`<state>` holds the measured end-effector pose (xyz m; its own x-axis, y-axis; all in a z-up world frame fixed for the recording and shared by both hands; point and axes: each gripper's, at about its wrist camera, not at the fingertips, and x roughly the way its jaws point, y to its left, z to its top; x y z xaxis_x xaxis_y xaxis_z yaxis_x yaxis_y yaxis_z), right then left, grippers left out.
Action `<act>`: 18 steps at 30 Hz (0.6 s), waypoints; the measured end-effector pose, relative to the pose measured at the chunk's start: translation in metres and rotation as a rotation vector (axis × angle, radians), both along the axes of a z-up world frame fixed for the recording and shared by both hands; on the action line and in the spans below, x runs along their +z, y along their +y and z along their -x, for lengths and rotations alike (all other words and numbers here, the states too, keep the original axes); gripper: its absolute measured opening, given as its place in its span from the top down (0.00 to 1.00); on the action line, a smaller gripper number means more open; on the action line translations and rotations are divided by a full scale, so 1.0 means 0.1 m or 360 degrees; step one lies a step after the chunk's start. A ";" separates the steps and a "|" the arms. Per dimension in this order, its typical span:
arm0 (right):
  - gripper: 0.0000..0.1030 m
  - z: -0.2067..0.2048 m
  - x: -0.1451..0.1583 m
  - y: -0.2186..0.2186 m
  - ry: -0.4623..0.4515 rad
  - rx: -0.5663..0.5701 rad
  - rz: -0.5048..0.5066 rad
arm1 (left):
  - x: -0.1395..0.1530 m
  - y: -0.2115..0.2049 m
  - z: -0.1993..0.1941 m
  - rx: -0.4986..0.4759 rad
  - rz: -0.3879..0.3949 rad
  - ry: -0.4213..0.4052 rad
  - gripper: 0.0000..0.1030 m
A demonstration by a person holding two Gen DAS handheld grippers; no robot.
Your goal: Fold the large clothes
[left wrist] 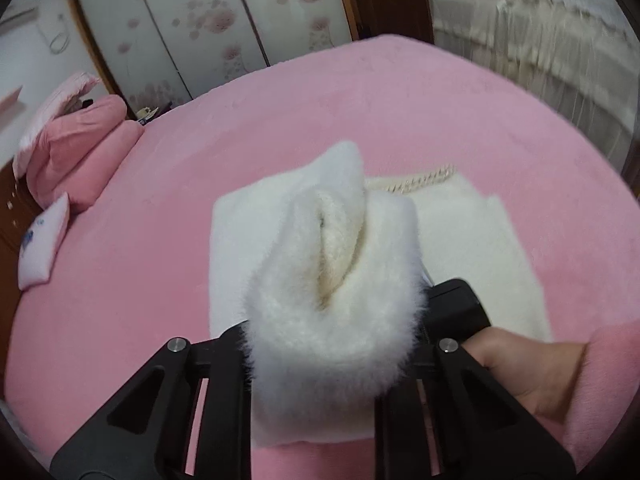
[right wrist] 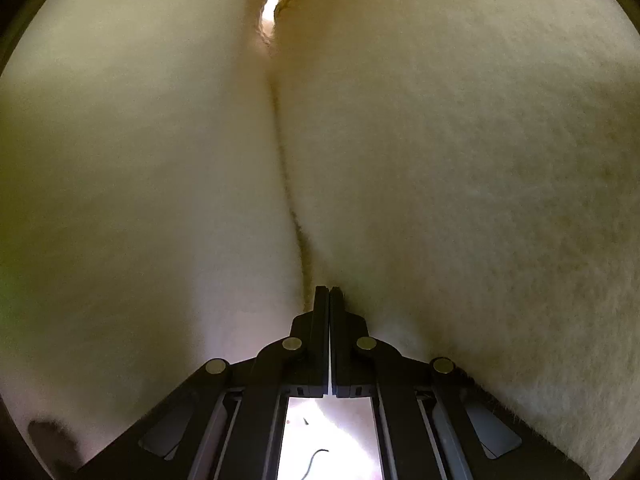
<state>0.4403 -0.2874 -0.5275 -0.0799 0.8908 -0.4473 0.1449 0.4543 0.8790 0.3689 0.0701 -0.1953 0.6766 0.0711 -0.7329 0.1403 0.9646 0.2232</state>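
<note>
A fluffy white garment [left wrist: 472, 248] lies partly folded on the pink bed [left wrist: 280, 128]. My left gripper [left wrist: 320, 320] is shut on a thick bunch of the garment, lifted in front of the camera; the fabric hides the fingertips. The right gripper's black body [left wrist: 456, 308] and the hand holding it show just right of that bunch. In the right wrist view my right gripper [right wrist: 329, 292] has its fingers pressed together, tips buried in a crease of the white garment [right wrist: 460, 160], which fills the whole view.
Pink pillows [left wrist: 84, 148] and a small white pillow [left wrist: 44, 240] lie at the bed's left. A wardrobe with floral sliding doors [left wrist: 208, 24] stands behind the bed. Pale curtains [left wrist: 540, 48] hang at the right.
</note>
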 end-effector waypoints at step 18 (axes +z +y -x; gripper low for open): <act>1.00 -0.82 0.52 -1.72 -0.0382 -0.0223 0.0473 | 0.26 -1.22 0.13 -0.0492 0.0082 0.0077 0.86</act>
